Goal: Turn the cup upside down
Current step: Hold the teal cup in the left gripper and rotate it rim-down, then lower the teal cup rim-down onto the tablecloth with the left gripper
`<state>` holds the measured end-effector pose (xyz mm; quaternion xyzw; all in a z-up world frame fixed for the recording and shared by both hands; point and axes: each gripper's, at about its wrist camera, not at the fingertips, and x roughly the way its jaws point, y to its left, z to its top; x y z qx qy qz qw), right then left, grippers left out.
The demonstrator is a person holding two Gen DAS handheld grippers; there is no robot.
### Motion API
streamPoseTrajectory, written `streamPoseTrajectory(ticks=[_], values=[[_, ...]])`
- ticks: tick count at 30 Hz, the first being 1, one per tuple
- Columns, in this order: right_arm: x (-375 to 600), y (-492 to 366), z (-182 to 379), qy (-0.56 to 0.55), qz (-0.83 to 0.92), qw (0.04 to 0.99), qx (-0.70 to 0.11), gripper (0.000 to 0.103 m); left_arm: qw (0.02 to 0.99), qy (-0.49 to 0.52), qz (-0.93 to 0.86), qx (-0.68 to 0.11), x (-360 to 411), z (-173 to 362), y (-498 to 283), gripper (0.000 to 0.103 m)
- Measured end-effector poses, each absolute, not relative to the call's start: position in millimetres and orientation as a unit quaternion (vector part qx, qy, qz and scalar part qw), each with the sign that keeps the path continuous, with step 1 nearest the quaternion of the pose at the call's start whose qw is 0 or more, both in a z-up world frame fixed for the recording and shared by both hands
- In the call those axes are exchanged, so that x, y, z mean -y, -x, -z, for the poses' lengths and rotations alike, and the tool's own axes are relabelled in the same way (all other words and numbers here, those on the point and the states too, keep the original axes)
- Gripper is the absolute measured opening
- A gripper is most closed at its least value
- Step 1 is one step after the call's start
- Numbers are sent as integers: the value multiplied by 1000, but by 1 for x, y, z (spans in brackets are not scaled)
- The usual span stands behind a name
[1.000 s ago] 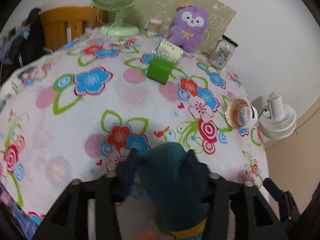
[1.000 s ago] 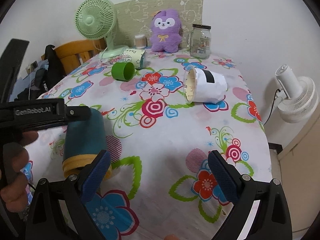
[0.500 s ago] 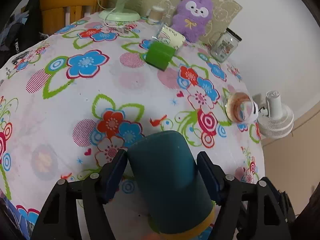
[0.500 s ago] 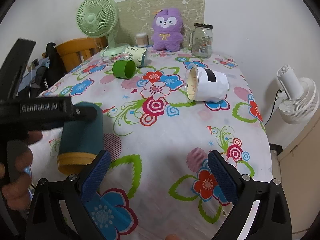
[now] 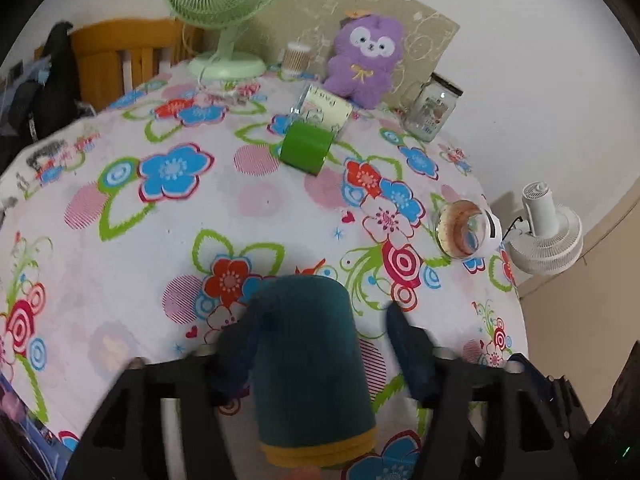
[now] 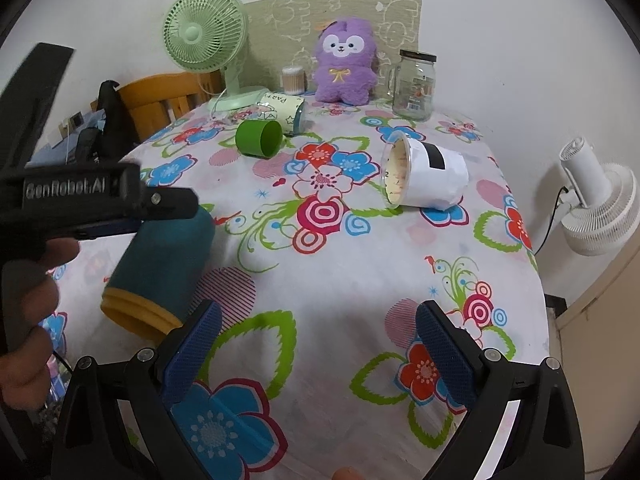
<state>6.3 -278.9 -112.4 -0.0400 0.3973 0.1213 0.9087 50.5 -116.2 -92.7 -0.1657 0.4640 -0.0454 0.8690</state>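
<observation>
The teal cup (image 5: pixel 308 356) is a ribbed, dark blue-green tumbler with a mustard-yellow band around its rim. It is tilted, the closed base pointing away toward the middle of the table and up, the yellow rim low and near the table's front edge. In the right wrist view the teal cup (image 6: pixel 160 268) shows the same slant, its rim just over the flowered tablecloth (image 6: pixel 340 280); whether the rim touches the cloth cannot be told.

The left gripper (image 5: pixel 320 344) has its jaws spread around the cup. The left pad lies against the cup's side, while the right pad stands apart from it with a gap showing.

The right gripper (image 6: pixel 320 348) hovers over bare cloth beside the cup, jaws wide apart and holding nothing.

Farther back a green cup (image 6: pixel 259 138) lies on its side, and a white paper-wrapped cup (image 6: pixel 424 178) lies on its side to the right. A purple plush toy (image 6: pixel 345 64), a glass jar (image 6: pixel 414 86) and a green desk fan (image 6: pixel 206 34) stand at the far edge.
</observation>
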Motion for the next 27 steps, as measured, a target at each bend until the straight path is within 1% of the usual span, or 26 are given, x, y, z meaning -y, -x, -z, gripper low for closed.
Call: streamPoseTrajectory(ticks=[2,6,7,8,9,17,24,27], values=[[281,-6,113,39,-119,908,-399,99,859,168,42,-482,115,98,-56,92],[284,-6,114,32,-116,909,-399,99,843,124,39,-521,126,111,-71,92],[285,-6,114,31,-115,909,-399,99,839,116,44,-531,130,115,-74,91],[285,-6,114,31,-115,909,-399,99,837,109,44,-535,132,118,-74,84],[285,-6,114,32,-116,909,-399,99,837,102,42,-536,133,120,-75,68],[287,-8,116,28,-115,909,-400,99,843,114,52,-524,127,116,-70,67],[278,-7,113,37,-119,911,-394,99,879,108,46,-461,121,81,-56,68],[275,-7,112,38,-121,911,-391,99,886,102,47,-450,119,74,-52,68]])
